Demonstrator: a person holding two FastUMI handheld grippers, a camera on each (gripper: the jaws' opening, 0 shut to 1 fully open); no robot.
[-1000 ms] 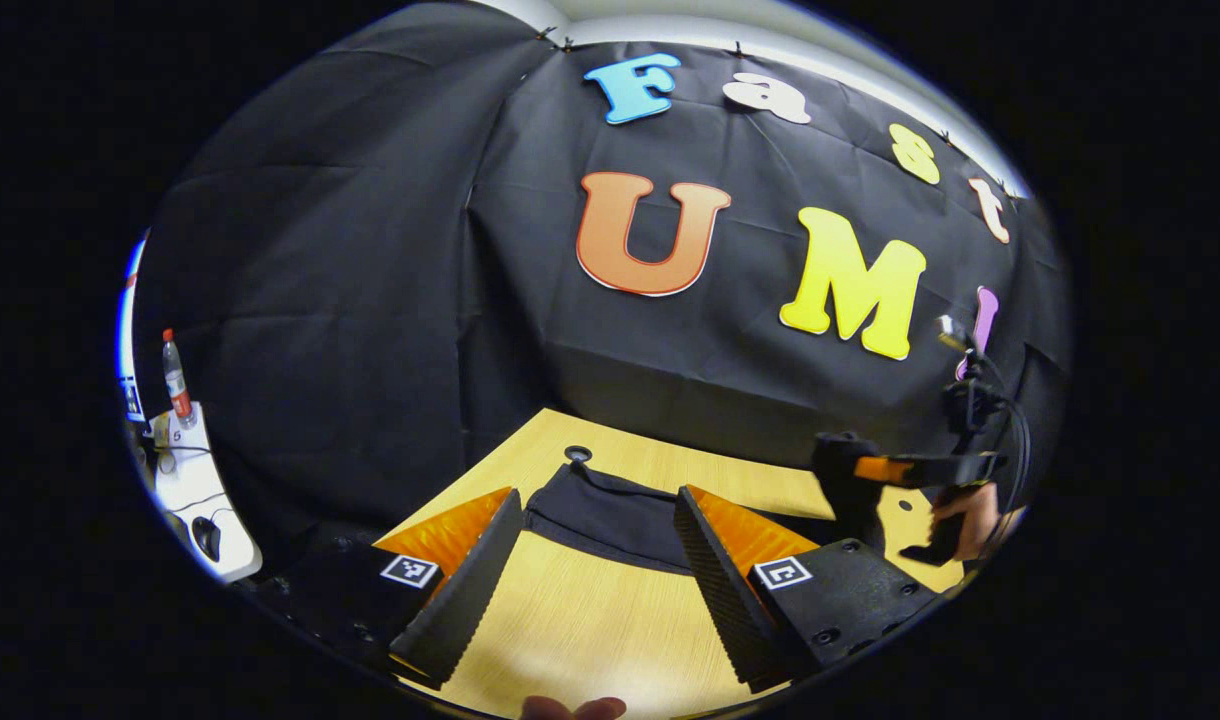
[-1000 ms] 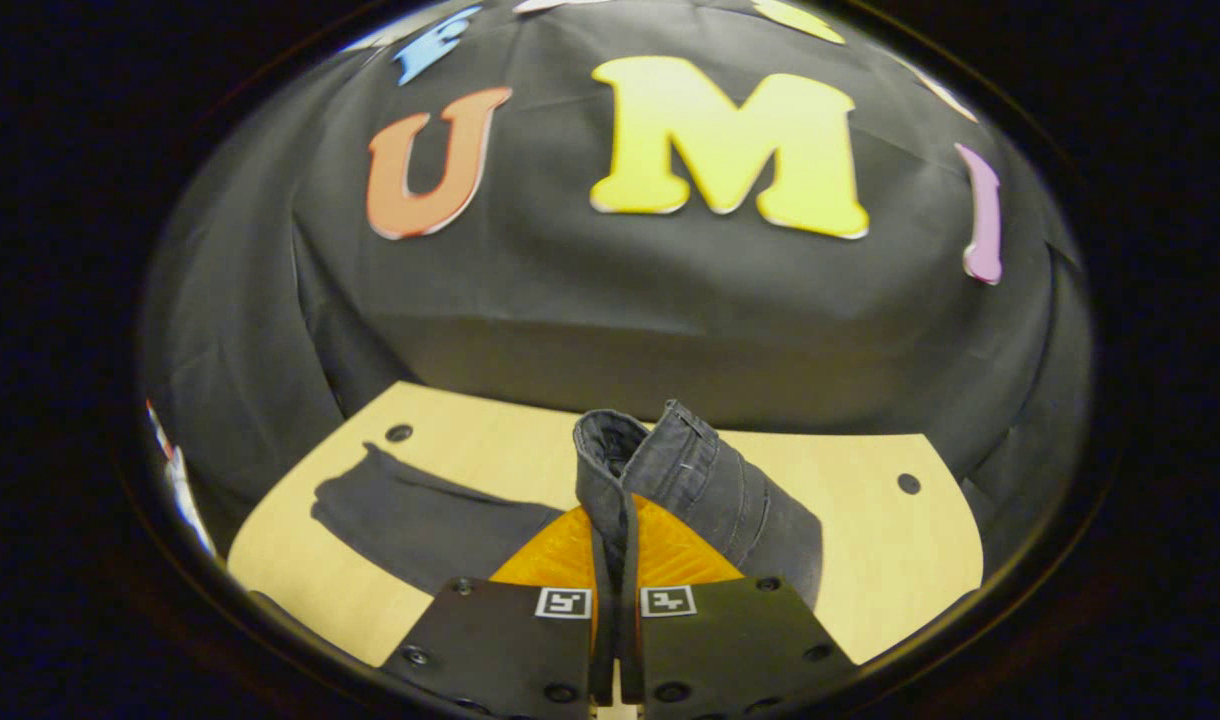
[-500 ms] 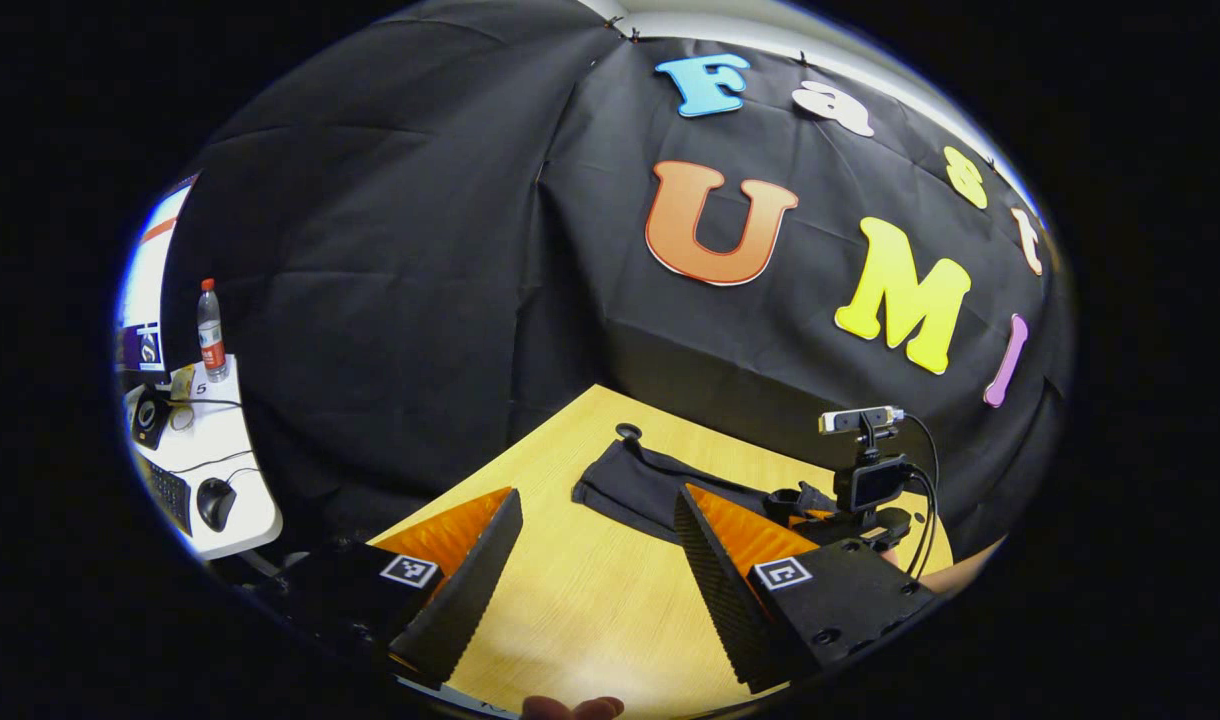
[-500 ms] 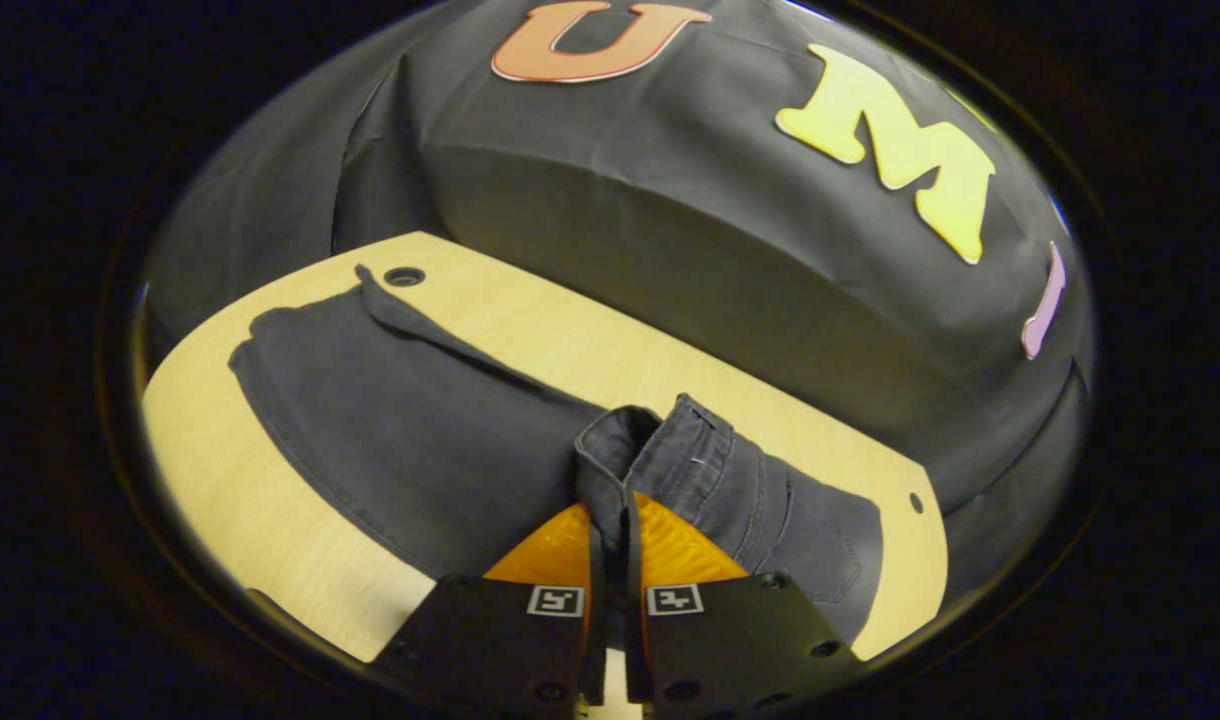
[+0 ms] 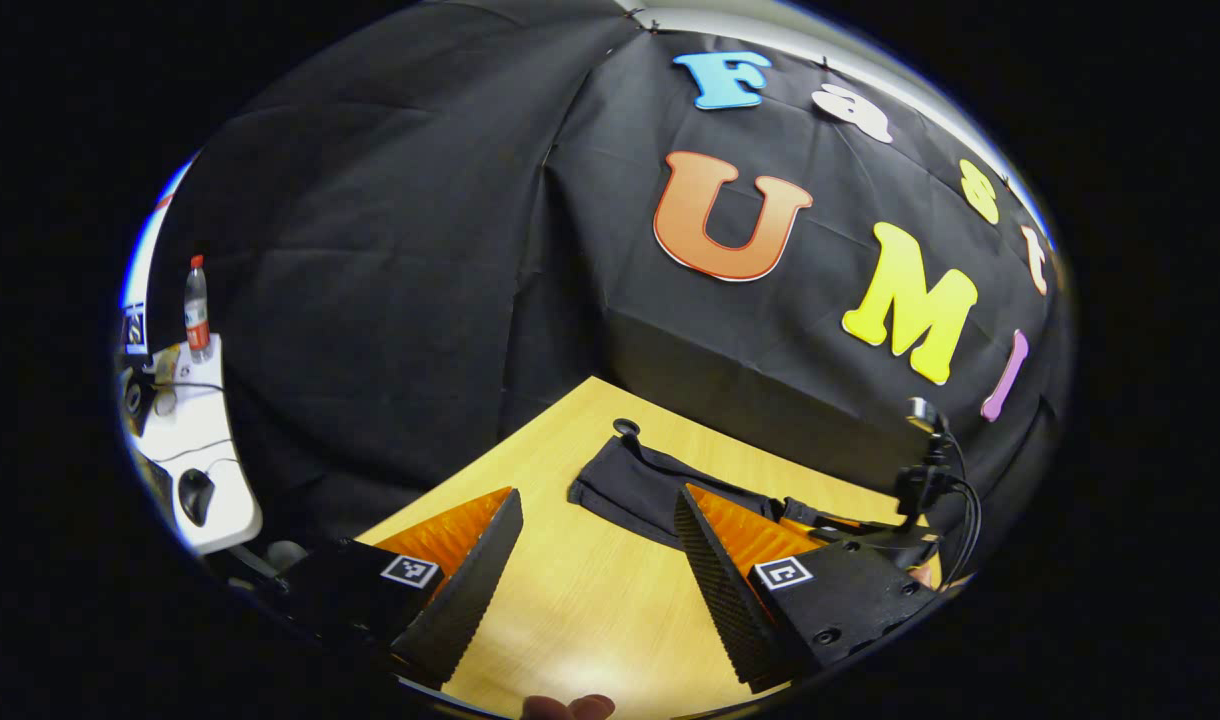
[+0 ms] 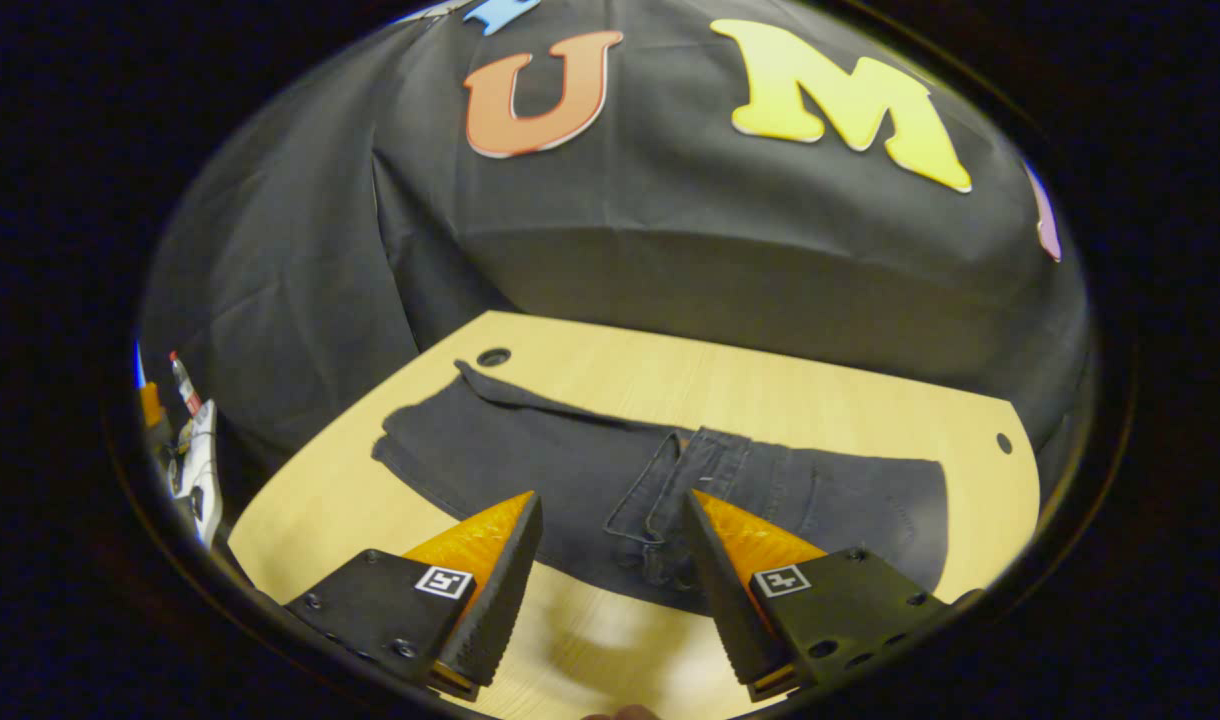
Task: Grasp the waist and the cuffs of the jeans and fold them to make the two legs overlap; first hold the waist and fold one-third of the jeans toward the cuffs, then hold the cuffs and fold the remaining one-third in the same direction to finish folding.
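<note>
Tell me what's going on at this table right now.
A person is folding dark jeans on a wooden table with two handheld grippers. The waist lies folded over onto the legs. The right gripper hangs open just above it, holding nothing. The left gripper is open too, over bare table short of the cuffs.

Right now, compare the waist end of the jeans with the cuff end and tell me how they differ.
The waist end lies folded over onto the legs near the middle of the jeans, its band turned up; the cuff end lies flat and single by the table's hole. The waist end sits just ahead of the open right gripper; the cuff end lies off to that gripper's left. Both rest on the wooden table, ungripped.
</note>
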